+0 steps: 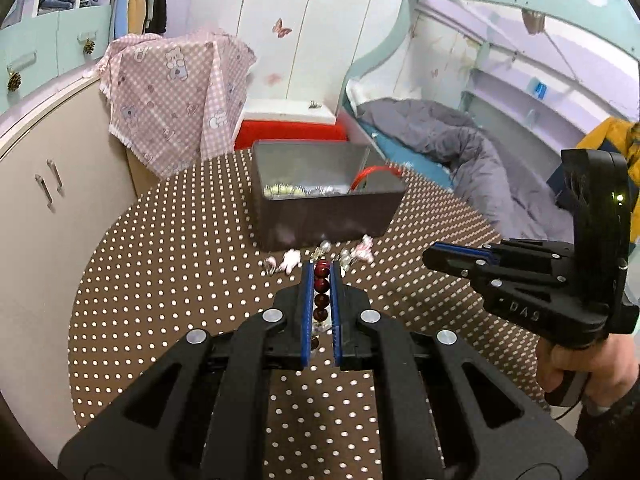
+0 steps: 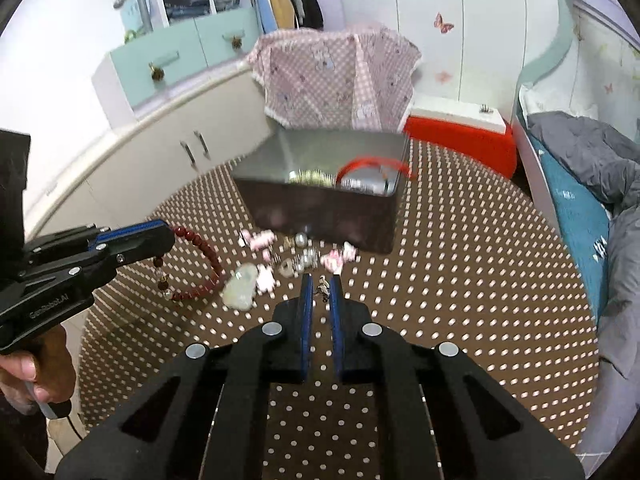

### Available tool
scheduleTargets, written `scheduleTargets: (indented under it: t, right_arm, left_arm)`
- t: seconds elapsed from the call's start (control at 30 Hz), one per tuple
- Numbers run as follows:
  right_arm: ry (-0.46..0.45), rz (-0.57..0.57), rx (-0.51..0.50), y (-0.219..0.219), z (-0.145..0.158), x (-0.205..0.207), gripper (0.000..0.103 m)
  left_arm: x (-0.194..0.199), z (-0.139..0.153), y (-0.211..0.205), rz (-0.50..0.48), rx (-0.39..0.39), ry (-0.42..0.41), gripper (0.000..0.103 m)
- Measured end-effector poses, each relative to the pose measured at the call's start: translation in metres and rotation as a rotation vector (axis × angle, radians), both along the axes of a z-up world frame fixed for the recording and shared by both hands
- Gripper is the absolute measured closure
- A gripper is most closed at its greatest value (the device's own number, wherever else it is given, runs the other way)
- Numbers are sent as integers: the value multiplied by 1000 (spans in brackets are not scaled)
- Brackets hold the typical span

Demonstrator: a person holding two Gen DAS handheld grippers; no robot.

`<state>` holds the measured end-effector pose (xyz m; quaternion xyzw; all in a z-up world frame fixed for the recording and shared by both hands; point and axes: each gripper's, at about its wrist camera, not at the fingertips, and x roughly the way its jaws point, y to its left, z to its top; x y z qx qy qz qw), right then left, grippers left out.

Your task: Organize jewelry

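The red bead bracelet (image 2: 200,264) hangs clear of the worktop (image 1: 160,280), clamped between the blue pads of the left tool (image 1: 321,270); in the left wrist view its beads run in a line down the narrow slot between the pads, and in the right wrist view the loop droops from the tool tip at about 9 o'clock. The right tool (image 2: 321,280) has its pads drawn together on a small silvery piece (image 2: 322,290), too blurred to name. Just beyond both tips, at 12 o'clock, loose jewelry (image 2: 296,258) lies scattered on the dotted worktop: pink charms, pearly beads, and a pale stone pendant (image 2: 242,286) beside the bracelet. Further on at 12 o'clock stands the dark open box (image 1: 320,216), with a red cord (image 1: 370,174) and shiny pieces already inside. Behind it a pink checked cloth (image 1: 176,92) drapes over furniture, and a bed (image 1: 460,148) lies at 2 o'clock.

The step in hand looks like carrying both pieces to the box. To do it well, raise each tool enough that the dangling loop clears the near wall, bring the tips over the open interior, and only then part the pads. Keep the bracelet away from the pendant and charms below, since a swinging loop could snag or drag them. Moving one tool at a time would avoid crowding over the box
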<state>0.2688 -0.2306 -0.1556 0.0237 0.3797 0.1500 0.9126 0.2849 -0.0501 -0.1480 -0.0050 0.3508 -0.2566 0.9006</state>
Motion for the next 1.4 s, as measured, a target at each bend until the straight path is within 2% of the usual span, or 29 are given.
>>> scheduleTargets:
  t: [0.23,0.4,0.53,0.67,0.83,0.97,1.0,1.03,1.07,1.1,1.13,1.2,1.4]
  right_arm:
    - [-97,19,20,-8,49,2,96]
    - [-167,40,31,-8,86,17,96]
    - [-176,55,61,-11,102,38,96]
    - [-146,63,89,-15,104,62,96]
    - [-84,62,96,-11,93,96,96]
    - [-8,47,129,-10,74,123,94]
    - [18,31,128,-12,68,131,89]
    - [30,13,131,-15,65,134,82]
    - [38,-16,141,-20,61,137,76]
    - [38,-38,152,-24,59,137,56]
    - [30,-69,165,-30,58,135,28]
    - [-7,-116,170,-38,61,128,11]
    - [-50,-149,184,-45,72,106,8]
  left_arm:
    - [-5,50,6,-19,-40,-95,95]
    - [9,90,-2,-23,-47,-177,95]
    - [31,104,-13,-20,-51,-185,95]
    - [56,105,-23,-14,-60,-157,95]
    - [83,92,-37,-5,-41,-95,95]
    - [104,75,-48,14,27,-38,92]
    - [108,72,-49,28,49,-28,85]
    - [112,69,-49,44,60,-17,44]
    - [111,68,-45,67,50,-28,19]
    - [110,70,-40,92,37,-52,6]
    - [107,72,-36,111,30,-70,6]
    - [105,74,-28,128,28,-61,6]
    - [81,85,-11,177,28,-120,6]
